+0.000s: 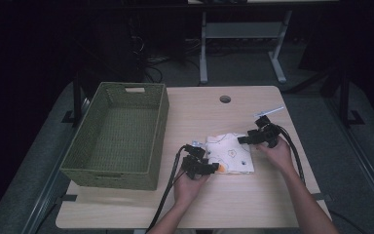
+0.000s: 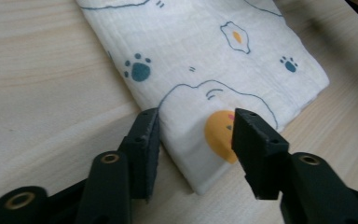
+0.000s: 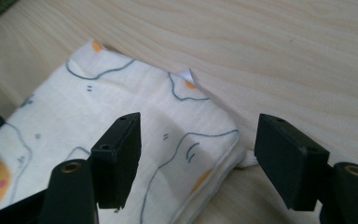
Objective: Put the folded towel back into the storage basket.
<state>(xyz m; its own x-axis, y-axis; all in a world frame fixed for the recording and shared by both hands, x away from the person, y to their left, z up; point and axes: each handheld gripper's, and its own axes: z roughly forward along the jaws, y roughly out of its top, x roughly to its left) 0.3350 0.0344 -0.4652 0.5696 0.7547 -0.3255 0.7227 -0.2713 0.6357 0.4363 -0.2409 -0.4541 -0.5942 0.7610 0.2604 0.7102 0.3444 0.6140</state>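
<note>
Black ribbed pads on left gripper [image 2: 196, 135], jaws part-open, straddling the near corner of the cloth [image 2: 214, 60]; pads beside the fabric edges, no pinch visible, nothing held. Right gripper [image 3: 198, 154] jaws wide, over the opposite corner; left pad above the fabric, right pad off the edge over bare wood, no grip.

Cloth: white crinkled gauze, folded into a rough square with layered edges, printed with fried eggs, blue paw prints, grey outlines and an orange face. One small corner flap sticks up in the upper centre of the right gripper view. In the high view the cloth [image 1: 230, 153] lies flat at centre, between left gripper [image 1: 209, 168] and right gripper [image 1: 248, 140].

Table [image 1: 199, 112]: pale wood grain, round hole near the far edge. Basket [image 1: 78, 165]: green, woven, rectangular, at centre left. Room around is dark, hard to read; forearms cut off at the bottom edge.
</note>
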